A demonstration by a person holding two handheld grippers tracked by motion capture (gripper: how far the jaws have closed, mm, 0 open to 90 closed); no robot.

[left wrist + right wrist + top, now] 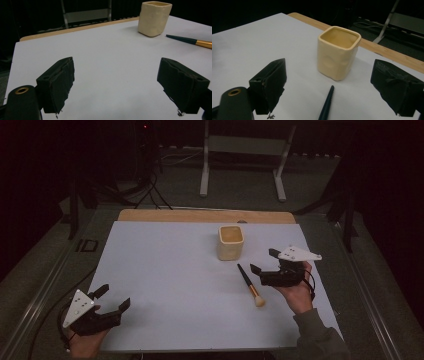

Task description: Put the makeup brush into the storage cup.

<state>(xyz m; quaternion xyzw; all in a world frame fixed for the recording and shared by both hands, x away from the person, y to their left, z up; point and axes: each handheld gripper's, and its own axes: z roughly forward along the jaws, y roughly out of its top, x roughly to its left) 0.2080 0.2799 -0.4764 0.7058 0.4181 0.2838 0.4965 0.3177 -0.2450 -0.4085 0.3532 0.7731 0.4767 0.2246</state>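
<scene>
My grippers wait over the white table sheet (165, 285).

My left gripper (114, 299) gapes, empty; the dark-handled, gold-ferruled makeup brush (250, 285) lies beside a square cream ceramic cup (230, 242); my right gripper (264, 261), jaws apart, hovers near both.

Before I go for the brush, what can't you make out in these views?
- Brush: in the right gripper view the bottom edge cuts it off, so its bristles are out of frame; in the left gripper view the right edge cuts it.
- Cup: its floor is in shade, so whether it holds anything is unclear.
- Right gripper: the high view cannot show how high it is above the table.
- Left gripper: same doubt.
</scene>
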